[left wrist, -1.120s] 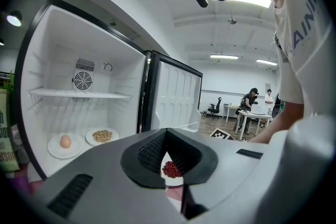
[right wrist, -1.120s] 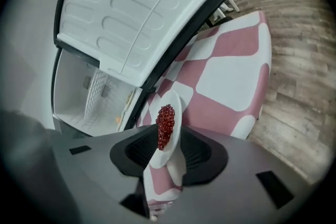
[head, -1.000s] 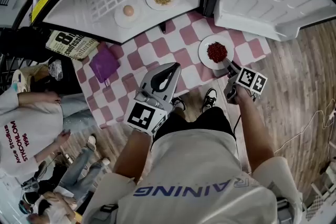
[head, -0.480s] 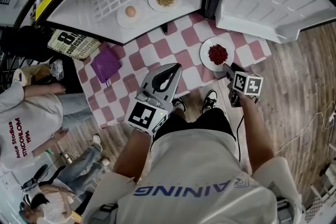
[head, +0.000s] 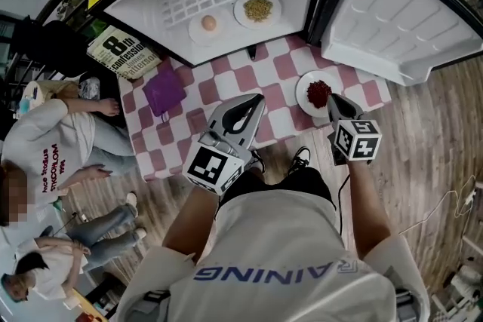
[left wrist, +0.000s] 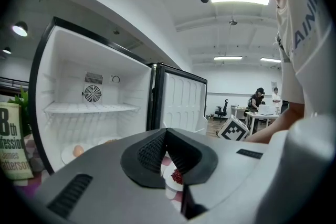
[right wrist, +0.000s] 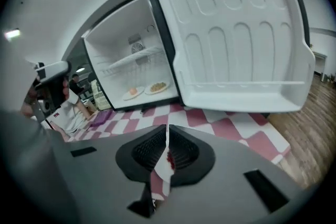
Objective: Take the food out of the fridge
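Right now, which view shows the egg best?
The head view: the egg lies in plain sight on its plate in the open fridge. The left gripper view shows the egg small, at lower left. The right gripper view shows it small and far off.

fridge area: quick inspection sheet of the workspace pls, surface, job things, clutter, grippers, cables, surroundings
surface: red and white checked cloth on the wooden floor, in front of the open fridge
job's things: plate of red food out on the cloth; egg plate and plate of grains inside the fridge
clutter: purple item on the cloth; book beside the fridge
grippers: left hand-held gripper shut, empty; right hand-held gripper has just been closing, jaws together, nothing gripped, above the red food plate's edge
cables: thin cable on the floor at the right
surroundings: seated people at the left
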{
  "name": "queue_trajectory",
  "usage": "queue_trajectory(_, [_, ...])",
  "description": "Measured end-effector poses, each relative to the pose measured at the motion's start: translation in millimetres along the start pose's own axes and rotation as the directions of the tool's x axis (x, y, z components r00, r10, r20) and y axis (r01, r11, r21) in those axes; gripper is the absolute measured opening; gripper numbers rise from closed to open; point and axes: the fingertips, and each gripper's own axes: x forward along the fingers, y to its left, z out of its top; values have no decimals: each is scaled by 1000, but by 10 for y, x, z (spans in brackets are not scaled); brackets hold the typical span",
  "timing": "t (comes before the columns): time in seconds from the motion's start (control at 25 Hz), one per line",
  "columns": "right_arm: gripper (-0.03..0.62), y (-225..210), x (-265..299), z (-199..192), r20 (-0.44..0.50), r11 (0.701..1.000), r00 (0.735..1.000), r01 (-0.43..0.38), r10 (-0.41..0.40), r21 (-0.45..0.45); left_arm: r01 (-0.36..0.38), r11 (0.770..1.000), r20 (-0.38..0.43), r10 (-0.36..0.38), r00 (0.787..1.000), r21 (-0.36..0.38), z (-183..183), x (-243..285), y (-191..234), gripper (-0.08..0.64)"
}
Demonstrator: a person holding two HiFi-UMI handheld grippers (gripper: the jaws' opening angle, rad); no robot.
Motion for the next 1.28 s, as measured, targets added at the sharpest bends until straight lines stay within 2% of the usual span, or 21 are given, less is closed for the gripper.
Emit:
queue_trajectory(0.16, [28,495,-132,573,128,992,987,-79,92,-100,-65,998,45,65,997,8,156,-225,143,6])
queue_trajectory(0.4, [23,1189,-327,1362,262,947,932,-178,250,-269,-196,980,105,193,976,19,441,-559,425,6])
queue_trajectory(0.64, [23,1777,-545,1814,338,901,863,-257,377,-349,-313,950,145,308,940,11,603,-955,653,6])
queue_trajectory(0.8, [22,2009,-612,1972,361,879,828,-292,429,-376,-362,932,160,357,920,1,661,-1136,756,6])
queue_trajectory(0.92, [21,2068,-589,1981,355,881,829,-302,431,-364,-380,925,162,374,913,9,667,-1201,787,6])
queue_trajectory(1.28, [23,2032,-515,1930,335,894,847,-305,412,-327,-365,931,180,361,915,-9,684,-1197,797,6])
